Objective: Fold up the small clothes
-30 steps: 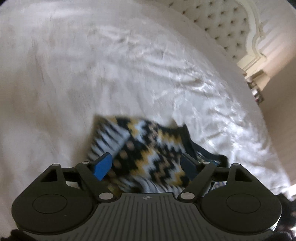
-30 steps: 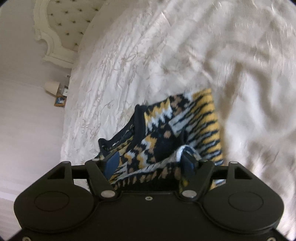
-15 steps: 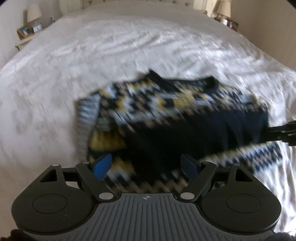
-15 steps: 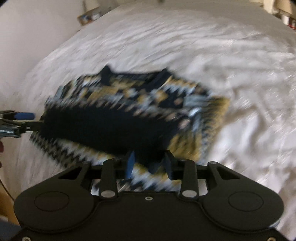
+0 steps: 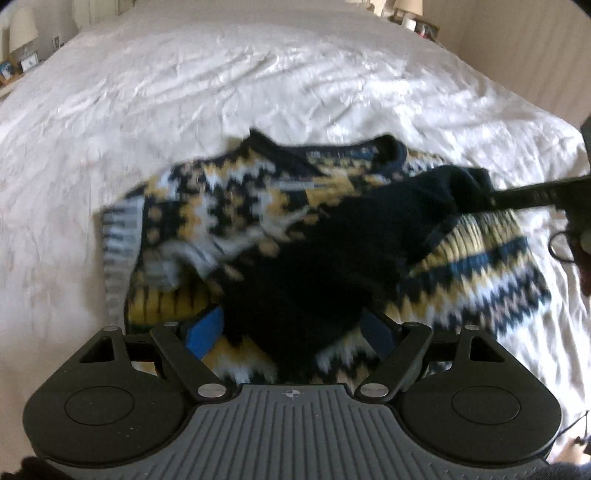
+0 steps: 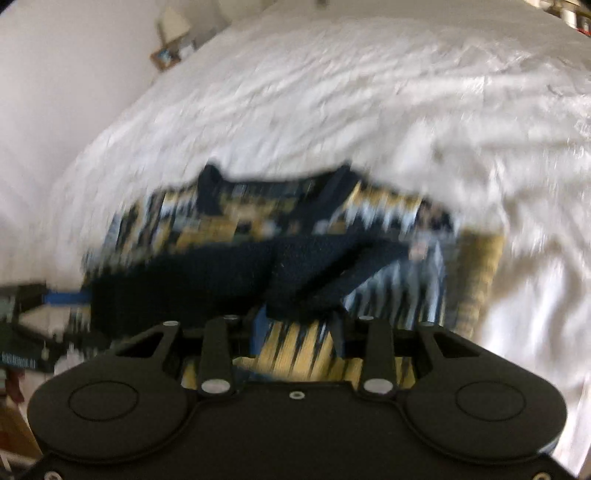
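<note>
A navy, yellow and white patterned sweater [image 5: 236,206] lies on a white bed [image 5: 258,92], collar at the far side. A dark navy part of it [image 5: 332,251] is pulled up across the pattern between my two grippers. My left gripper [image 5: 291,332] stands wide, and this dark fabric fills the gap between its blue pads. In the right wrist view the right gripper [image 6: 299,317] is narrowed onto a dark fold [image 6: 310,284] of the sweater [image 6: 388,295]. The left gripper [image 6: 70,297] shows at the left edge at the dark band's other end. In the left wrist view the right gripper [image 5: 495,199] pinches the band's far right tip.
The rumpled bedspread [image 6: 369,92] stretches far beyond the sweater on all sides. A bedside table with a lamp [image 5: 22,55] stands far left, another [image 5: 413,18] far right. A pale wall [image 5: 535,55] runs along the right of the bed.
Both views have rolled, and the sweater now lies square across them. The right jaws have narrowed onto the dark fold. The dark band has risen and stretched between the grippers.
</note>
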The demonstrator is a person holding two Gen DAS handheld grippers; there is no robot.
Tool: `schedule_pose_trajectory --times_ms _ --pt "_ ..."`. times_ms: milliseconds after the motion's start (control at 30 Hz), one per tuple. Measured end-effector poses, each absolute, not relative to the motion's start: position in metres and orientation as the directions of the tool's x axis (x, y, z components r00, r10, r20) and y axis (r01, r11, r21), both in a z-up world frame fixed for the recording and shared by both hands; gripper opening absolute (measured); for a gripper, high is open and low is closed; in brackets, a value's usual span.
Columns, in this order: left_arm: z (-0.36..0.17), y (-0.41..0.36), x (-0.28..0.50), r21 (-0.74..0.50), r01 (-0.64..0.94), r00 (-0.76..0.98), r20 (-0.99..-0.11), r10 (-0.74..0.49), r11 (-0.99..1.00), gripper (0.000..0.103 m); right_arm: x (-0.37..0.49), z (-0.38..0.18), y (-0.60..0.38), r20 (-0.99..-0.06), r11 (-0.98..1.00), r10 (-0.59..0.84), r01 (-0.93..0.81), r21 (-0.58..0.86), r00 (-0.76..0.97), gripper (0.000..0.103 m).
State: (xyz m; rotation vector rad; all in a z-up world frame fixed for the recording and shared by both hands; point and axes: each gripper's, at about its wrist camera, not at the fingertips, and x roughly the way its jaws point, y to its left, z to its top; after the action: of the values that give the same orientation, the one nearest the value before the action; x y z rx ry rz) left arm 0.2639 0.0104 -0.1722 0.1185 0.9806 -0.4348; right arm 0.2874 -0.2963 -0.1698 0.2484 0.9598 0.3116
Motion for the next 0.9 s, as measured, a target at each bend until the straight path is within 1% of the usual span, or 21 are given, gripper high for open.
schedule_pose_trajectory --times_ms 233,467,567,667,733,800,900 --pt "-0.164 0.007 0.270 -0.101 0.435 0.489 -0.808 -0.328 0.895 0.080 0.322 -0.166 -0.311 -0.732 0.923 0.342 -0.062 0.381 0.589 0.049" --pt "-0.184 0.006 0.243 -0.052 0.534 0.411 -0.857 -0.313 0.844 0.080 0.307 -0.169 -0.316 -0.731 0.914 0.347 -0.038 0.403 0.587 0.049" --pt "-0.186 0.002 0.247 -0.053 0.570 0.401 -0.853 -0.334 0.820 0.080 0.298 -0.170 -0.317 -0.737 0.914 0.341 -0.024 0.404 0.583 0.049" --pt "-0.177 -0.002 0.267 -0.091 0.590 0.414 -0.819 -0.397 0.802 0.080 0.289 -0.171 -0.322 -0.741 0.912 0.337 -0.005 0.411 0.581 0.049" --pt "-0.170 0.000 0.287 -0.144 0.574 0.428 -0.787 -0.445 0.806 0.080 0.284 -0.170 -0.325 -0.743 0.912 0.332 0.006 0.411 0.581 0.049" --pt "-0.164 0.009 0.312 -0.229 0.507 0.453 -0.749 -0.484 0.831 0.080 0.282 -0.169 -0.327 -0.744 0.911 0.326 0.015 0.411 0.583 0.049" --pt "-0.160 0.029 0.349 -0.315 0.359 0.517 -0.717 -0.469 0.878 0.080 0.277 -0.167 -0.332 -0.741 0.910 0.319 0.027 0.414 0.591 0.049"
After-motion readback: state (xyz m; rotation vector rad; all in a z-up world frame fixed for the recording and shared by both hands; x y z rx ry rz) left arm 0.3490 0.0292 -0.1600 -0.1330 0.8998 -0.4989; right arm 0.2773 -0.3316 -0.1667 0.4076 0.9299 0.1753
